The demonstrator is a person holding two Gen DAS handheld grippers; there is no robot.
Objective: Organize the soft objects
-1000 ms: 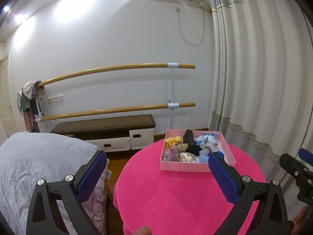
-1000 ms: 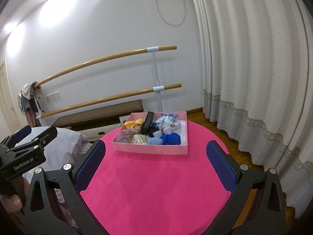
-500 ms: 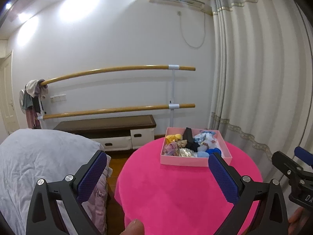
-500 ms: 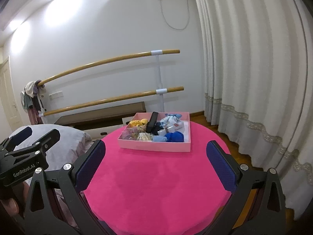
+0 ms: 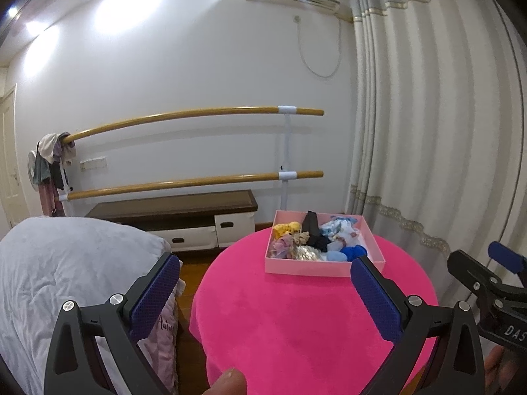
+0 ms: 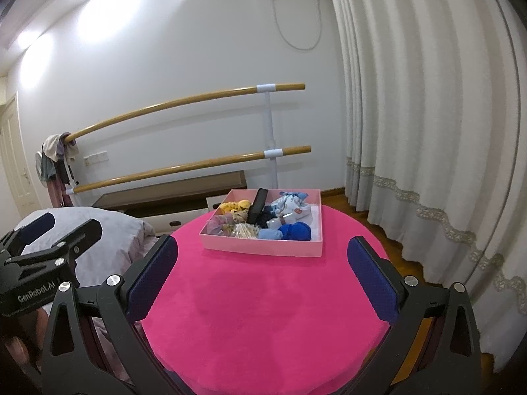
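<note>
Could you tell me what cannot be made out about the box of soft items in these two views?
- Pink box: in both views its near wall hides the floor and the items' lower parts.
- Pale patterned bundle: too small to identify in either view.
- Black item: leans on the pile, which hides its lower end.
- Pink table: near edge cut off by the right gripper and frame.

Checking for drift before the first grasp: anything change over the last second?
Both views pulled back and tilted up slightly: the pink cardboard box of soft items sits smaller and farther away on the round magenta-covered table. Nothing was gripped or released. The left hand-held gripper and right hand-held gripper stayed open and empty; the box contents look undisturbed.
</note>
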